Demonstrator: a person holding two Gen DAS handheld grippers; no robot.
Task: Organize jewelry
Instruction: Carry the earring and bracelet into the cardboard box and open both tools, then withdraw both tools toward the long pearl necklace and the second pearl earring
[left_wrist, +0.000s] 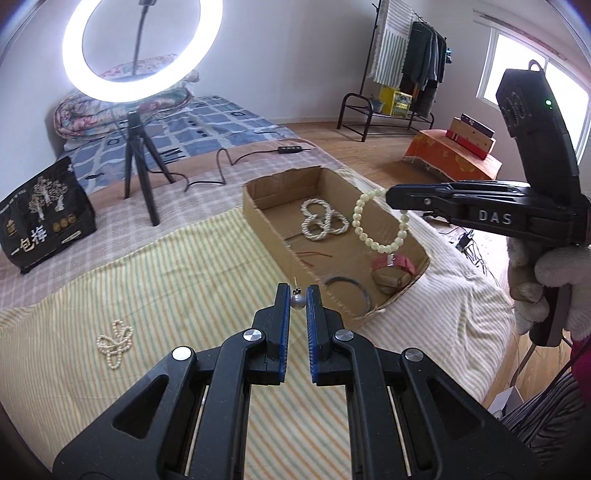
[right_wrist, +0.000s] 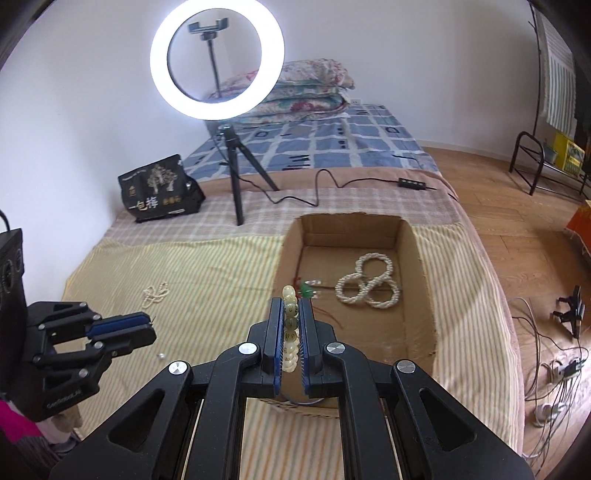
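My left gripper (left_wrist: 297, 291) is shut on a small grey pearl earring (left_wrist: 296, 300), held above the striped cloth just left of the cardboard box (left_wrist: 258, 210). My right gripper (right_wrist: 291, 306) is shut on a pale bead bracelet (right_wrist: 290, 325); in the left wrist view the bracelet (left_wrist: 376, 229) hangs from it over the box. In the box lie a coiled pearl necklace (left_wrist: 323, 221), a thin dark bangle (left_wrist: 349, 286) and a pink band (left_wrist: 393, 264). A small pearl strand (left_wrist: 114, 341) lies on the cloth at the left.
A ring light on a black tripod (left_wrist: 140, 155) stands behind the box, its cable across the bed. A black printed bag (left_wrist: 44, 218) sits at the back left. A small loose pearl (right_wrist: 161, 355) lies on the cloth. The bed edge drops to wooden floor on the right.
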